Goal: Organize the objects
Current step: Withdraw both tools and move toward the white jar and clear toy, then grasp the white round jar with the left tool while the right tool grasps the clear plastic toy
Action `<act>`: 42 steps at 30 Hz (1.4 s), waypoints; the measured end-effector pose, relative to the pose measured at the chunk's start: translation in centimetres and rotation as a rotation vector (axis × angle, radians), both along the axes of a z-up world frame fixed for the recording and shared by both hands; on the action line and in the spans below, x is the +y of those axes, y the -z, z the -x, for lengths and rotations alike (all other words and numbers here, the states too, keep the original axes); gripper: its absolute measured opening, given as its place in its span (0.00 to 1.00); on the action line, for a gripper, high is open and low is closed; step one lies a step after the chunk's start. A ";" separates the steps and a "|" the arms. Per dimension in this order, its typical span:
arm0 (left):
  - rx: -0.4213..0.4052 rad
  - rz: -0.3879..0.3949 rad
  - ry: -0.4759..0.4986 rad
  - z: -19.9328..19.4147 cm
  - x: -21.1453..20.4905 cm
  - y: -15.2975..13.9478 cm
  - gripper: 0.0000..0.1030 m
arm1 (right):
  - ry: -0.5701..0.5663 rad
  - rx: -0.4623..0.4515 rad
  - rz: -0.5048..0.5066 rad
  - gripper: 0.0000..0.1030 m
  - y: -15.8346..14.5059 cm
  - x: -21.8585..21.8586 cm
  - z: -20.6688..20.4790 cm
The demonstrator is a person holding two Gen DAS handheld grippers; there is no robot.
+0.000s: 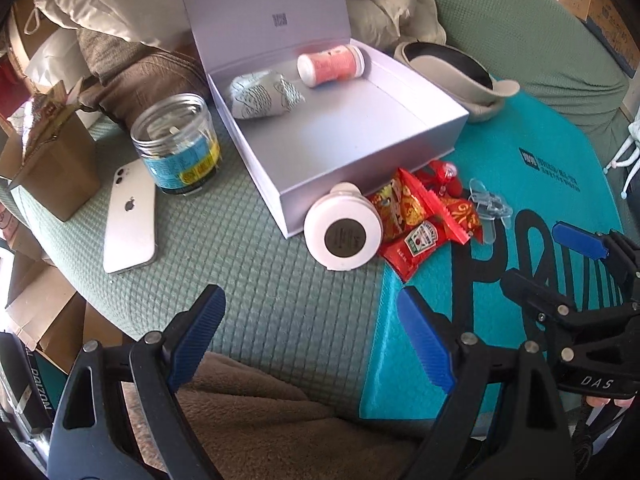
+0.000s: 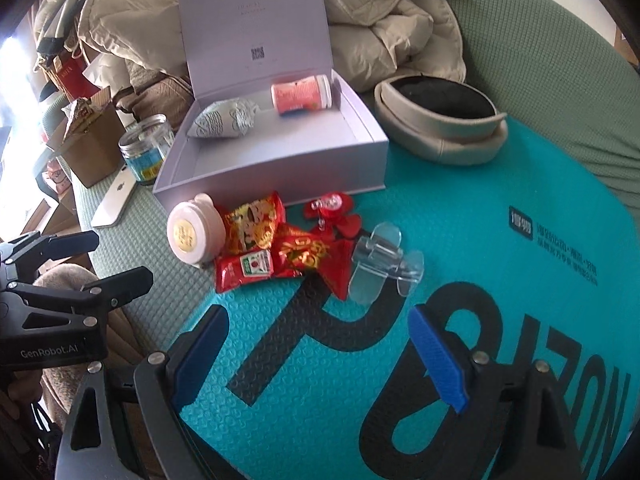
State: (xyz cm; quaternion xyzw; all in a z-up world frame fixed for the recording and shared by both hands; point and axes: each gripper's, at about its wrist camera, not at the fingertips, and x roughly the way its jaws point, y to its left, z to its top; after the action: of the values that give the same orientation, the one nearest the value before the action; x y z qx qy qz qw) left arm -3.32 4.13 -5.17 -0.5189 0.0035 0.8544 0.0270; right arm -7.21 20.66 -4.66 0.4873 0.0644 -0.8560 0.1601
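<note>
An open pale lilac box [image 1: 372,152] [image 2: 320,168] stands on the green cover, lid up. Inside lie a pink-labelled bottle [image 1: 330,65] [image 2: 302,94] and a grey patterned pouch [image 1: 264,96] [image 2: 224,118]. In front of the box lie a round white container [image 1: 342,234] [image 2: 194,234], red snack and ketchup packets [image 1: 416,224] [image 2: 264,252], a red trinket [image 2: 332,210] and a clear plastic clip [image 1: 490,208] [image 2: 386,266]. My left gripper [image 1: 312,336] hovers open above the cover, short of the white container. My right gripper [image 2: 320,356] is open over the teal mat, nothing between its fingers.
A clear jar [image 1: 178,146], a white phone [image 1: 130,216] and a brown carton [image 1: 52,168] sit left of the box. A beige headband [image 2: 440,120] lies to its right, with a puffy beige coat [image 2: 384,28] behind. The teal mat [image 2: 520,240] spreads to the right.
</note>
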 end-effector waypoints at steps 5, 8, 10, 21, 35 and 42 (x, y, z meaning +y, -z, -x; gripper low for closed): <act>-0.021 -0.007 0.024 1.0 0.9 1.2 0.85 | 0.033 -0.002 0.028 0.89 1.0 1.1 1.0; -0.017 -0.027 0.020 1.9 1.2 1.7 0.85 | 0.076 0.007 0.042 0.89 1.2 2.2 2.1; -0.026 -0.033 0.004 2.6 1.2 2.1 0.85 | 0.103 0.011 0.057 0.89 1.4 2.9 2.8; -0.059 -0.034 -0.024 5.7 0.8 4.1 0.85 | 0.149 -0.018 0.047 0.89 3.7 3.3 6.9; -0.034 -0.102 0.003 7.0 0.4 5.7 0.80 | 0.138 -0.029 -0.015 0.67 4.9 2.8 8.2; -0.009 -0.097 0.019 5.9 0.6 5.2 0.59 | 0.114 -0.046 -0.011 0.60 4.5 3.0 7.4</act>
State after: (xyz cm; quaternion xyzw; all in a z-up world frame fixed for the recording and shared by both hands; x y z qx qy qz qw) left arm -9.21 4.77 -10.34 -0.5209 -0.0333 0.8509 0.0600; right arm -14.59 23.66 -9.18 0.5105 0.0377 -0.8520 0.1098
